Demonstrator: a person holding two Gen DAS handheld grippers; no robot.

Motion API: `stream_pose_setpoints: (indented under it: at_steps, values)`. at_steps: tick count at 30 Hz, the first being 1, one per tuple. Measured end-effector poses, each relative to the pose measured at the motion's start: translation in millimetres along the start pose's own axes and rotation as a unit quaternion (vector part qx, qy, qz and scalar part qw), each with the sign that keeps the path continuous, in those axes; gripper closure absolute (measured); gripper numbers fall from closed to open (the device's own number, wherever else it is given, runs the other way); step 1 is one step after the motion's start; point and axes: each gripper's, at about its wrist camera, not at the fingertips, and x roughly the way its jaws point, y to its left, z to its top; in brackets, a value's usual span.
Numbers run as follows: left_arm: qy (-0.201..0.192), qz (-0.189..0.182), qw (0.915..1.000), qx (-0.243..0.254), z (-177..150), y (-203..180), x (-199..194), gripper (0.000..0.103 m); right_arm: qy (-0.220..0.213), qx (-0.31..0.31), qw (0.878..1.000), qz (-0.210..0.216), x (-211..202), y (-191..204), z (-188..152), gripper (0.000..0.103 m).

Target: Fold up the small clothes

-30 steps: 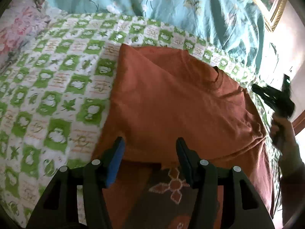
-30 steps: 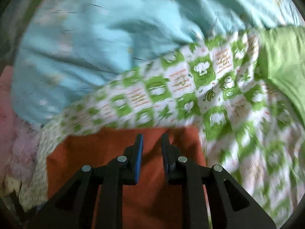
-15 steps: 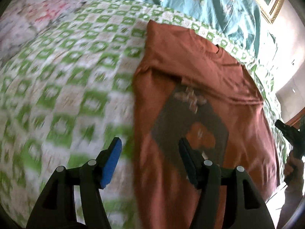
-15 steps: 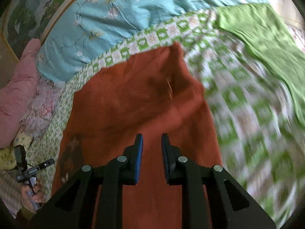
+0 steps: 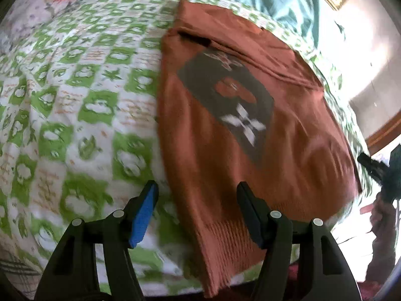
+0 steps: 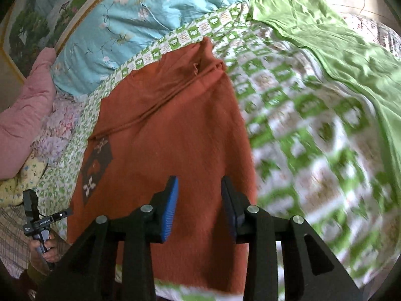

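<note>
A rust-orange shirt [image 5: 218,135] with a dark printed patch lies flat on the green-and-white checked bedspread [image 5: 75,95], its top part folded down and its ribbed hem hanging over the near edge. My left gripper [image 5: 196,195] is open and empty above the hem's left corner. In the right wrist view the same shirt [image 6: 175,130] lies lengthwise; my right gripper [image 6: 199,188] is open and empty just above its lower part. The other hand's gripper shows at each view's edge.
A turquoise floral quilt [image 6: 150,12] lies at the head of the bed. A green garment [image 6: 338,50] is spread at the right. Pink and floral bedding [image 6: 27,95] is piled at the left. A framed picture [image 6: 50,7] hangs behind.
Both grippers pulled back from the shirt's far end toward its hem. The right gripper's jaws have opened wider. The shirt's top fold now lies flat on the bed.
</note>
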Motion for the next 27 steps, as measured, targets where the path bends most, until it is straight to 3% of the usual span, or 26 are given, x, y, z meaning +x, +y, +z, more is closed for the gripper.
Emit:
stream_pose_setpoints:
  at_steps: [5, 13, 16, 21, 23, 24, 25, 27]
  values:
    - [0.007, -0.018, 0.9998, 0.009, -19, -7, -1, 0.038, 0.013, 0.008, 1.0, -0.005, -9, -17, -17, 0.066]
    - [0.005, -0.037, 0.9993, 0.002, -24, -5, -3, 0.039, 0.038, 0.004, 0.999, 0.014, -2, -28, -32, 0.065]
    - [0.008, -0.037, 0.9992, 0.008, -23, -6, -2, 0.039, 0.031, -0.004, 1.0, 0.002, -3, -31, -30, 0.065]
    - [0.018, -0.04, 0.9988, 0.023, -21, -13, 1, 0.039, 0.056, 0.011, 0.997, 0.047, 6, -39, -29, 0.065]
    - [0.016, -0.039, 0.9987, 0.027, -21, -14, 2, 0.047, 0.068, 0.007, 0.995, 0.067, 8, -35, -31, 0.066]
    - [0.015, -0.034, 0.9988, 0.033, -21, -14, 3, 0.069, 0.073, 0.001, 0.995, 0.072, 10, -33, -33, 0.078]
    - [0.018, -0.035, 0.9986, 0.036, -20, -13, 3, 0.094, 0.079, -0.006, 0.994, 0.076, 11, -31, -35, 0.096]
    - [0.024, -0.056, 0.9977, 0.03, -20, -11, 3, 0.096, 0.085, -0.006, 0.993, 0.083, 12, -30, -37, 0.096]
